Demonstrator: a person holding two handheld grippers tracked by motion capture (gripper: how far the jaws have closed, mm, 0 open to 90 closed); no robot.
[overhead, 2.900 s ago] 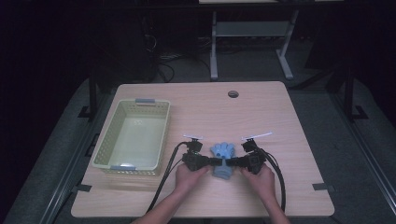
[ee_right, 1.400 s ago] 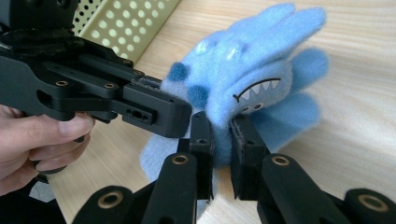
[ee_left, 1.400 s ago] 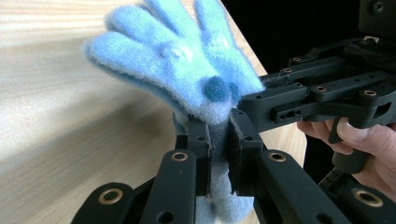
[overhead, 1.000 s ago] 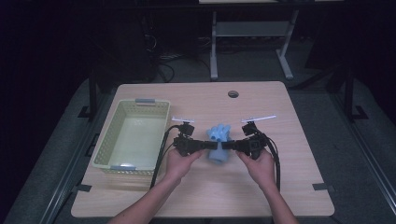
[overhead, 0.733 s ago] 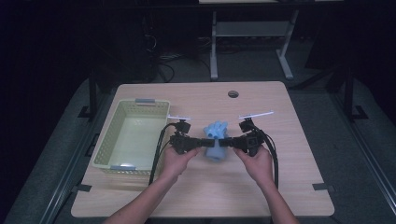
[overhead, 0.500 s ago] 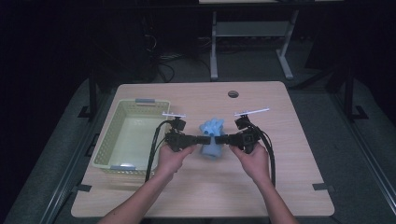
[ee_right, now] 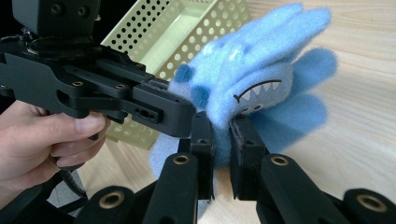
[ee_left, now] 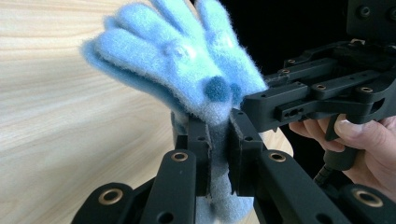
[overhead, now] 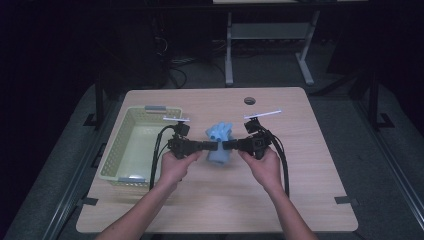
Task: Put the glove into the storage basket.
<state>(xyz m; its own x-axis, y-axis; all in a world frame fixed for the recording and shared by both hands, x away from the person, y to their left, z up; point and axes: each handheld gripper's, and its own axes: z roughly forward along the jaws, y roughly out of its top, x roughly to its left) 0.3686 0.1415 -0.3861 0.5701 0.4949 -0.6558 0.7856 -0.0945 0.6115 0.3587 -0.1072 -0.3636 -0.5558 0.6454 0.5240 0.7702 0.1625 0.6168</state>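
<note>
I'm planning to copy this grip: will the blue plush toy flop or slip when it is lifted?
The blue plush toy probably squashes: both hand-held grippers pinch folds of its fleece. Its loose limbs likely droop. The fuzzy fabric seems unlikely to slip.

No text, label, brand, number or sign can be read on anything here.

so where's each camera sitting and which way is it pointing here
High view: above the person's side, looking forward and down at the table; both forearms, left gripper, right gripper.
Left gripper view: along its own jaws clamping the blue plush toy; other hand beyond.
Right gripper view: the same toward the basket.
All three share the toy.
</note>
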